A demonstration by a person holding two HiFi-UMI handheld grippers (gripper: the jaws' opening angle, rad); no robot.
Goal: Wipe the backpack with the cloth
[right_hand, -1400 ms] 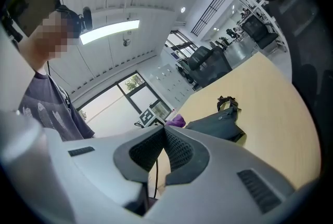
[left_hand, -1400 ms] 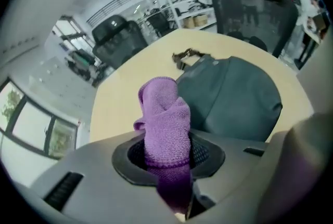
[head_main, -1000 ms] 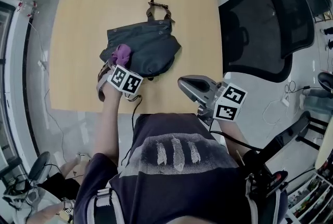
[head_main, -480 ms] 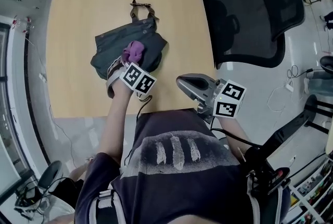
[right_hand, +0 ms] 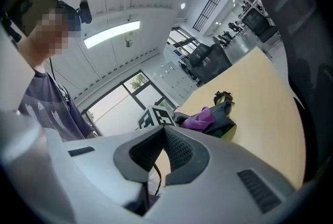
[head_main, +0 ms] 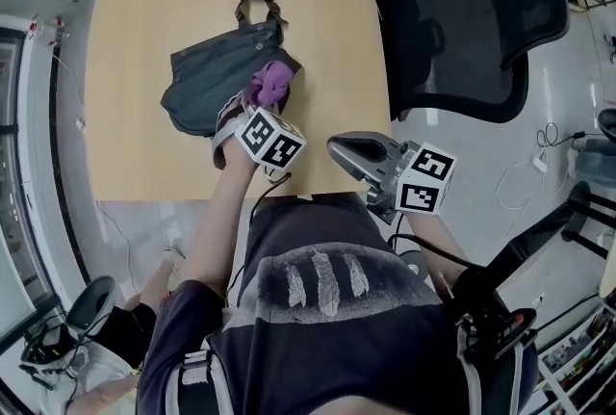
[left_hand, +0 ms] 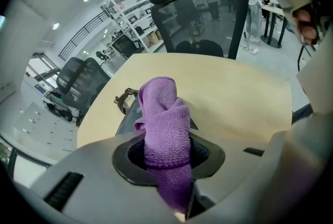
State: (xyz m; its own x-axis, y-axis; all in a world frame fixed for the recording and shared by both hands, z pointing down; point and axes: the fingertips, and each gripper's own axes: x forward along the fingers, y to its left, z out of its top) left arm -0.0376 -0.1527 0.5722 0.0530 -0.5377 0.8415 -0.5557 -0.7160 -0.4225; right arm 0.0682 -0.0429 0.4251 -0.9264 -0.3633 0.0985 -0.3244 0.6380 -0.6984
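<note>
one nubby purple cloth (left_hand: 164, 119) in left gripper (left_hand: 166, 158), atop limp backpack (head_main: 214, 76)

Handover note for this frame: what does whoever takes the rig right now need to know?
Left hand-held gripper: shut on the cloth, which sits at the right edge of the backpack.
Right hand-held gripper: shut, empty, held by the near right corner of the table.
Done: cloth is on the backpack; how much is wiped can't be told.
Left: wipe the rest of it.
</note>
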